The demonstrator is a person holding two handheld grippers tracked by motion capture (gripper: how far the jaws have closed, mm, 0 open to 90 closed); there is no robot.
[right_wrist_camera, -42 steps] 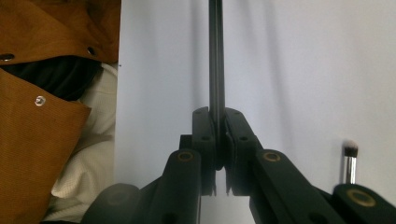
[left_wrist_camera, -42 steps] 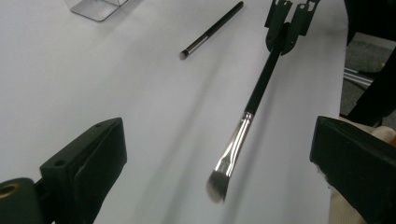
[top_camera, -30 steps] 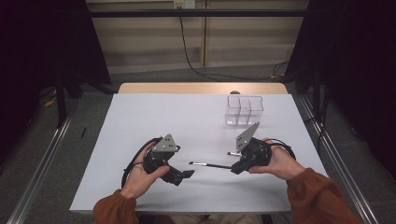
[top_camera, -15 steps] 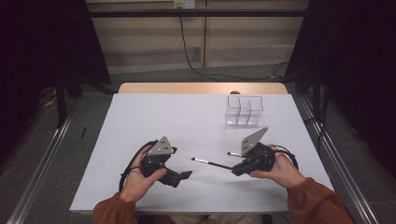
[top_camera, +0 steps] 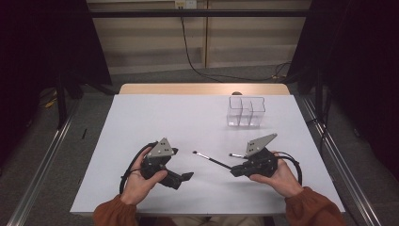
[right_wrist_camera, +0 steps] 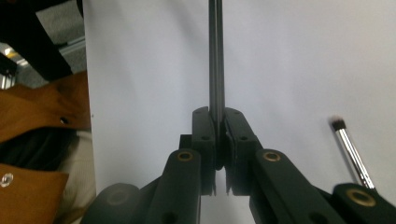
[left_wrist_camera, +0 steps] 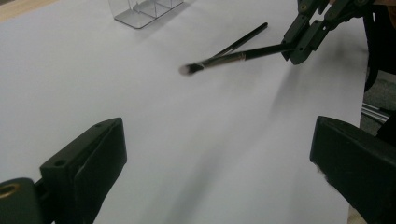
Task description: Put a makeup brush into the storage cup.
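Scene: a person seated at a white desk [top_camera: 141,122] holds a two-jaw gripper in each hand; orange sleeves come in from the near edge.
Writing: no brand, label or lettering can be read on any thing; the wall plate at the far top is too small to tell.
Right gripper [top_camera: 234,172]: near the desk's near right, pointing left across the desk. Its fingers [right_wrist_camera: 205,135] are clenched on the black handle of a makeup brush [top_camera: 211,160].
Held brush: it sticks out leftward from the fingers toward the middle of the desk, bristle tip leading. In the left gripper view [left_wrist_camera: 219,59] the tip looks raised just above the surface, with a soft shadow under it.
Second brush [top_camera: 236,155]: a silver-ferruled brush lying flat on the desk, just beside the right gripper on its far side.
Left gripper [top_camera: 187,176]: near the desk's near left, resting low, pointing right. Its fingers [left_wrist_camera: 88,158] are released and wide apart, with bare desk between them.
Clear organiser [top_camera: 246,112]: a see-through compartmented box, upright at the far right of the desk, well apart from both grippers.
Edges: a wooden strip runs along the far edge; metal rails flank the left and right sides on the floor.
Open room: bare white surface across the far left and the middle, between the grippers and the organiser.
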